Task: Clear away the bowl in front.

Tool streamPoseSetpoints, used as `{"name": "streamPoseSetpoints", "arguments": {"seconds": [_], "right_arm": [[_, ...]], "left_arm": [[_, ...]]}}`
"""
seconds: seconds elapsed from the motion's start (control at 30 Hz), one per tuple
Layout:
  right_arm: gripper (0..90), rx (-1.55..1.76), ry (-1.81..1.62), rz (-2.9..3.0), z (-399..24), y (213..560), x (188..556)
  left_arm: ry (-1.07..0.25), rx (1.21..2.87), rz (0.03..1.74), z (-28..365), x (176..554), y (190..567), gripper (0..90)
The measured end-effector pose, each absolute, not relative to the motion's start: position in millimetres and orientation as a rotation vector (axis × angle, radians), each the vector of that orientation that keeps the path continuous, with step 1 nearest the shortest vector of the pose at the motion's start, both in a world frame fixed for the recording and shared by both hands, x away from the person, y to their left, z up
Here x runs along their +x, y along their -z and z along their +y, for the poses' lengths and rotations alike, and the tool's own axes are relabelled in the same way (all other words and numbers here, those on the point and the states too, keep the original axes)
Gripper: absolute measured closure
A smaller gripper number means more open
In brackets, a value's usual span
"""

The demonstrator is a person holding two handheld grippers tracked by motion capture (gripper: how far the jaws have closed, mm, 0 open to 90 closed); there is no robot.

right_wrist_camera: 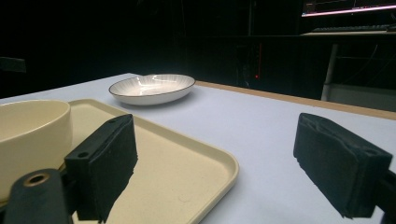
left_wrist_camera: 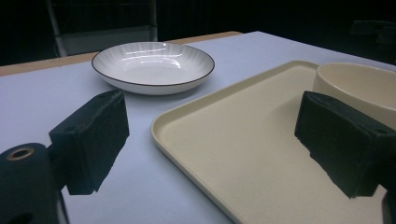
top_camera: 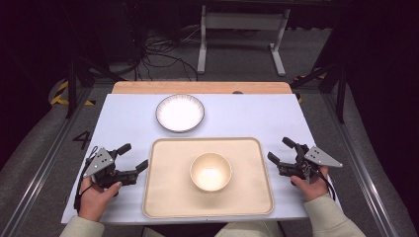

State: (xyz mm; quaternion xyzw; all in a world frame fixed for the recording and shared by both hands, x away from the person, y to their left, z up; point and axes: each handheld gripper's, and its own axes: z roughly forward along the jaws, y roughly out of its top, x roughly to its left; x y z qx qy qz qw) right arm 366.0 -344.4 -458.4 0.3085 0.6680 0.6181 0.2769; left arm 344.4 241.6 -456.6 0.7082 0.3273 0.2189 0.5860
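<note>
A cream bowl [top_camera: 210, 171] stands in the middle of a cream tray [top_camera: 163, 197] at the table's near side. Beyond the tray sits a white plate [top_camera: 180, 112] with a dark rim. My left gripper [top_camera: 133, 157] rests open just left of the tray, jaws wide apart and nothing between them. My right gripper [top_camera: 280, 150] is open just right of the tray, also holding nothing. From the left gripper view I see the plate [left_wrist_camera: 153, 65], tray [left_wrist_camera: 243, 149] and bowl [left_wrist_camera: 359, 86]. The right gripper view shows the bowl [right_wrist_camera: 28, 135], tray [right_wrist_camera: 187, 163] and plate [right_wrist_camera: 152, 87].
The white table top [top_camera: 257, 113] ends in a wooden strip [top_camera: 197, 87] at the far edge. Behind it the floor holds a white stand [top_camera: 242, 34] and loose cables [top_camera: 158, 54]. Metal rails [top_camera: 44, 163] run along both sides of the table.
</note>
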Motion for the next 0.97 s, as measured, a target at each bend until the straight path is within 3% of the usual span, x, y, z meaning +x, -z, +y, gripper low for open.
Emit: {"name": "streamPoseSetpoints", "arguments": {"seconds": [0.97], "right_arm": [[13.3, 0.821, -1.66, 1.789, -344, 459, 365]], "left_arm": [[-0.523, 1.666, 0.787, 243, 344, 469, 7.7]]}}
